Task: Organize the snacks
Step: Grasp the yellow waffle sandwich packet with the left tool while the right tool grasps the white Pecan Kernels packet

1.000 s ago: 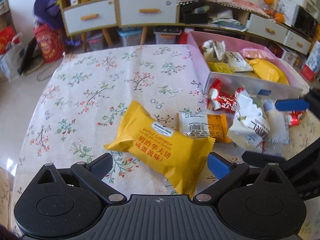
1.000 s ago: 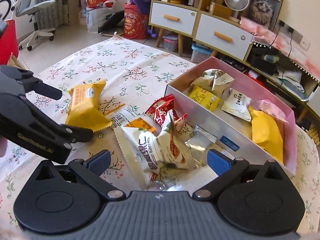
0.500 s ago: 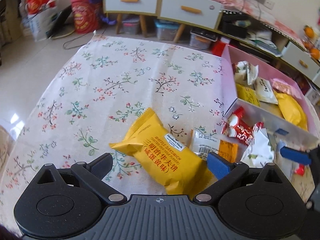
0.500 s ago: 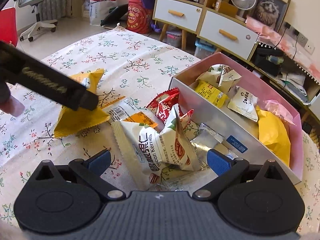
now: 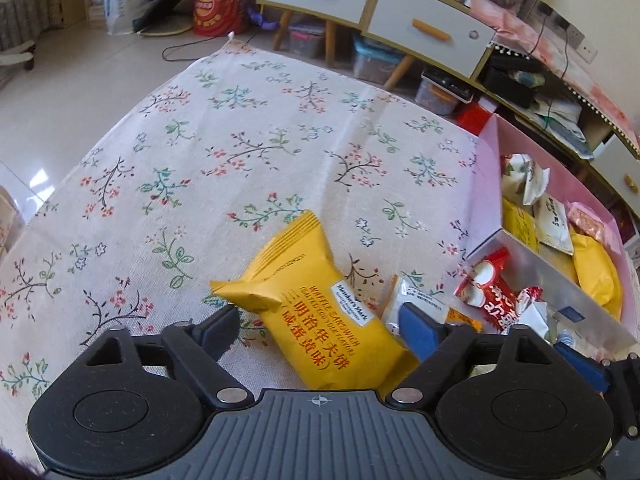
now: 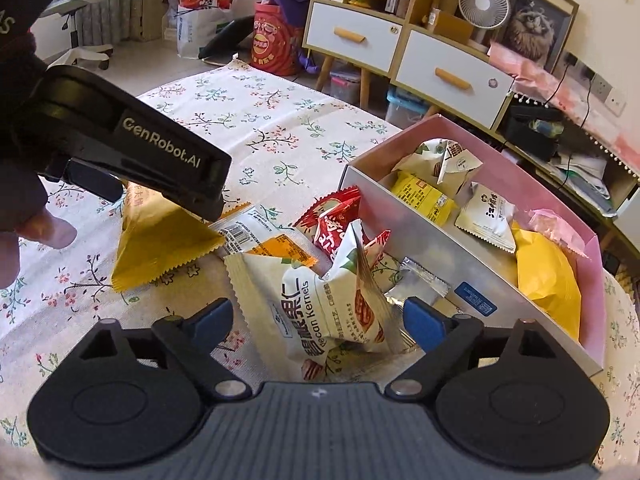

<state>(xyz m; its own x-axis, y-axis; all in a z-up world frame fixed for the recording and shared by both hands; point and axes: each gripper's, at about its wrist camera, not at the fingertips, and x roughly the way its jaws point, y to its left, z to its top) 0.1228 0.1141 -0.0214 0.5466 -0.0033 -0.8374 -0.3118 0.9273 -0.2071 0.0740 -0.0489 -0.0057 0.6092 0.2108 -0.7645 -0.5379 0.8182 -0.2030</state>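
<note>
The left gripper [image 5: 316, 330] tilts steeply down over the tabletop [image 5: 248, 152], its fingers closing with the yellow waffle pack [image 5: 320, 316] between them; the pads do not yet press on it, the left pad standing clear of the wrapper and the right pad just beside its edge. The right gripper [image 6: 318, 318] also points steeply down, its fingers closing around the white pecan kernels packet [image 6: 332, 304], which sits crumpled between them with a gap on the left side; whether the right pad touches it I cannot tell.

Around them lie a white-and-orange barcode sachet [image 6: 260, 240], a red candy wrapper [image 6: 332, 224] and a small silver sachet [image 6: 416, 284], all crowded against the near wall of the pink box [image 6: 560, 216]; the box holds a yellow bun pack [image 6: 548, 276], a small yellow packet [image 6: 424, 196] and several white packets.

From the right wrist the left gripper's black body crosses over the yellow waffle pack, hiding its upper half, with a person's hand [image 6: 24, 216] behind it; the left wrist view shows the pack's printed face in full, and only a blue tip of the right gripper at its right edge.
</note>
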